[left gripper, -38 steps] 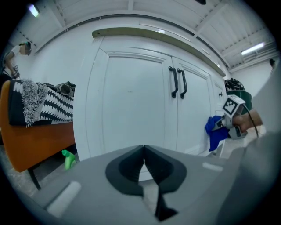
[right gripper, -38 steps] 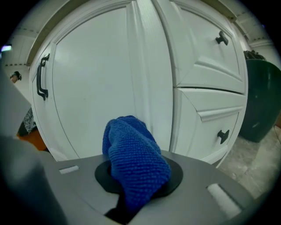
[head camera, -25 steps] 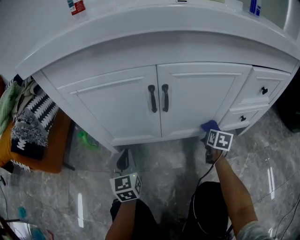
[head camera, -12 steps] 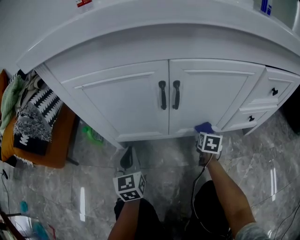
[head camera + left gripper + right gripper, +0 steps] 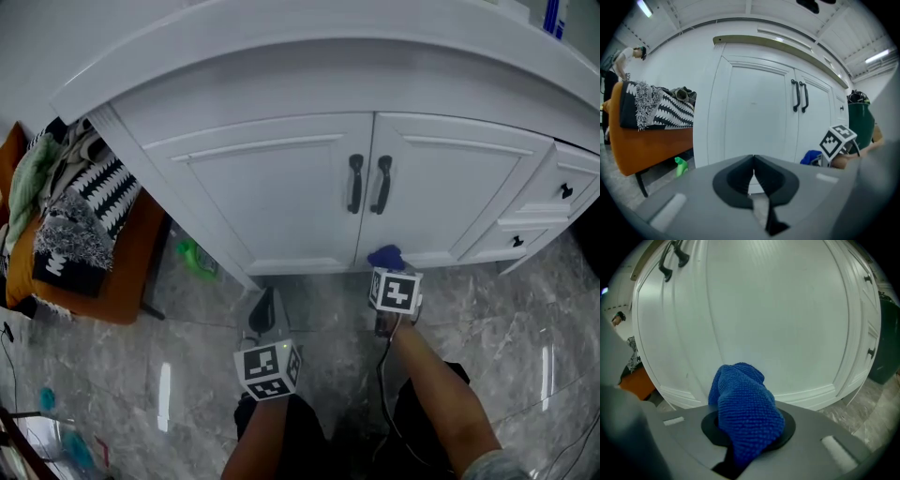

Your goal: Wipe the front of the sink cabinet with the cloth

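Both right gripper (image 5: 743, 441) jaws clamp my blue cloth (image 5: 740, 399) near the cabinet (image 5: 272, 197) base; left gripper (image 5: 753, 183) jaws closed, empty; green bottle (image 5: 194, 255) left of it.

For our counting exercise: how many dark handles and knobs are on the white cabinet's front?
4. The left bar handle and right bar handle sit side by side where the doors meet; the upper knob and lower knob are on the drawers at right. Others may be hidden.

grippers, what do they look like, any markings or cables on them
The left gripper and right gripper have grey bodies with black fingers. Each carries a white cube with black square markers. A dark cable trails from the right one. No sleeves reach the forearms.
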The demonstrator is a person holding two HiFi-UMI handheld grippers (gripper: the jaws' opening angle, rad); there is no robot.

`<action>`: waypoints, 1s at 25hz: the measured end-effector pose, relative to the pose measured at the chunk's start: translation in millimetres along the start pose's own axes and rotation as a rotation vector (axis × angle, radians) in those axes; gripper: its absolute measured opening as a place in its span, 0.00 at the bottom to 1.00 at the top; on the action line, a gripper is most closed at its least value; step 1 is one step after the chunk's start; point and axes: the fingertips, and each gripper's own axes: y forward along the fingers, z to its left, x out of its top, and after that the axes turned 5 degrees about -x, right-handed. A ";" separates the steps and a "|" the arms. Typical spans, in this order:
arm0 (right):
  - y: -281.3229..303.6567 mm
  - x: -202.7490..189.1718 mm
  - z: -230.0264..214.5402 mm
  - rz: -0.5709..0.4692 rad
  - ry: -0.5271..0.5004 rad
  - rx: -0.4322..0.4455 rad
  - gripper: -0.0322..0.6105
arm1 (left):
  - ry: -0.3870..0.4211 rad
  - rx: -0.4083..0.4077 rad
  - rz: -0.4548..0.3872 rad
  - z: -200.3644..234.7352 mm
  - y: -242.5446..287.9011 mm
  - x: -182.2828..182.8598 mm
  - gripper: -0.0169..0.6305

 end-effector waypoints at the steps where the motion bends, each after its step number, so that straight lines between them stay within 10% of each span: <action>1: -0.5 -0.3 8.2 0.000 -0.011 0.009 0.14 | -0.001 0.000 -0.002 0.3 -0.2 0.3 0.04; 25: -28.7 22.2 243.6 0.030 -0.081 0.445 0.14 | -0.084 0.104 -0.044 47.6 -30.9 9.8 0.04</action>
